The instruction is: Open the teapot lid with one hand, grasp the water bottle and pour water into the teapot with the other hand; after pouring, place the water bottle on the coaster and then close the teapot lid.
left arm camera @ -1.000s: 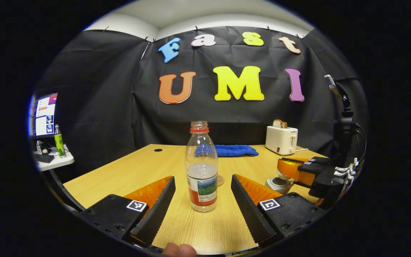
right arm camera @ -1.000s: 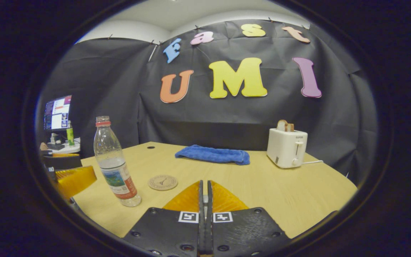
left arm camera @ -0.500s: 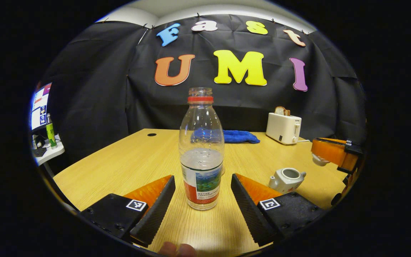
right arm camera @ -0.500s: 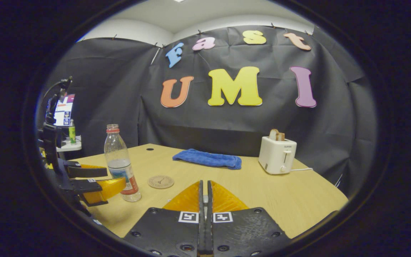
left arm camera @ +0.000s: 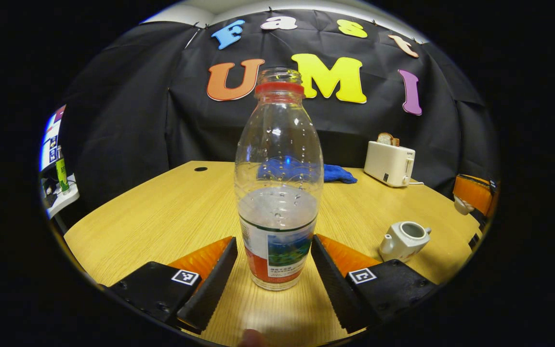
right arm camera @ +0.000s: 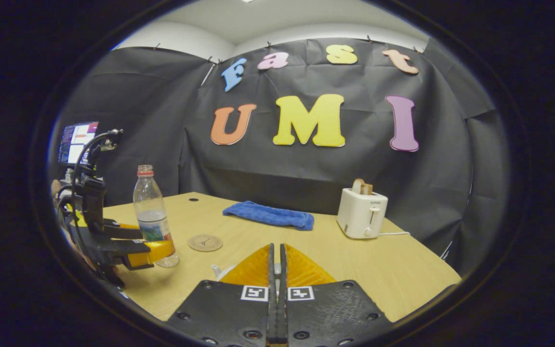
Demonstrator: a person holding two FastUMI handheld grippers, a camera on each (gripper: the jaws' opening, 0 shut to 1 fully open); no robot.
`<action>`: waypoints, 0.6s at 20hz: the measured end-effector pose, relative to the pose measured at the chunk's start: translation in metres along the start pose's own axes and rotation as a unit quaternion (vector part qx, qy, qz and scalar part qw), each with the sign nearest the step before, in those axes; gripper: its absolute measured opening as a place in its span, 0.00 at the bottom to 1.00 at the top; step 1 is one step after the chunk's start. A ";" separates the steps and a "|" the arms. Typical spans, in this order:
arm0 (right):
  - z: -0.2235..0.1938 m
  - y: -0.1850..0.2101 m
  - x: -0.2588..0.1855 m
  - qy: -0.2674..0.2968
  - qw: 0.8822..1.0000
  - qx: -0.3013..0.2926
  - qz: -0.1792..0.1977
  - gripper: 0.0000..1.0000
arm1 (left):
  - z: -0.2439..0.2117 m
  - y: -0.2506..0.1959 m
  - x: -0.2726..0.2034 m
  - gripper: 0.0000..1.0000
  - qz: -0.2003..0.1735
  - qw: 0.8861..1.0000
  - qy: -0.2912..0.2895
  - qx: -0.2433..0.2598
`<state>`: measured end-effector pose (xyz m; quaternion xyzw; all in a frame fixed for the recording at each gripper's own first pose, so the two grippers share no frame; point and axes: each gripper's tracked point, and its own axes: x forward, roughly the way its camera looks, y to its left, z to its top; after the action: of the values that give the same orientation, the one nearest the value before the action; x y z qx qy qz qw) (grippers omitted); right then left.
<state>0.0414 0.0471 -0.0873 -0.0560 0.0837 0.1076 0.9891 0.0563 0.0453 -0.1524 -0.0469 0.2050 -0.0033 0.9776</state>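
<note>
On the bench, the water bottle stands upright between the spread fingers of the left tool, untouched by them. Right of it sits the lidless teapot. The right tool is closed on something hidden; the lid shows there.

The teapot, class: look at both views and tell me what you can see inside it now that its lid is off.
In the left gripper view the teapot stands open on the table; its grey inner wall shows. Its bottom, and any water there, are hidden below the rim.

Black cloth wall behind wooden table
</note>
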 end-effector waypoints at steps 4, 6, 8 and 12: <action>0.000 -0.007 -0.004 0.001 1.000 0.007 0.000 0.00 | 0.011 0.001 -0.003 0.80 0.004 0.999 -0.003 0.043; -0.001 -0.011 -0.006 0.001 1.000 0.009 -0.001 0.00 | 0.018 0.001 -0.005 0.78 0.006 0.996 0.000 0.092; 0.000 -0.018 -0.007 0.000 1.000 0.013 -0.002 0.00 | 0.028 0.007 -0.009 0.78 0.016 0.988 0.003 0.155; 0.002 -0.035 -0.014 -0.004 1.000 0.021 -0.010 0.00 | 0.034 0.015 -0.013 0.76 0.038 0.956 0.022 0.290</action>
<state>0.0364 0.0106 -0.0802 -0.0352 0.0810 0.0961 0.9914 0.0580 0.0636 -0.1177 0.2462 0.2184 -0.0268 0.9439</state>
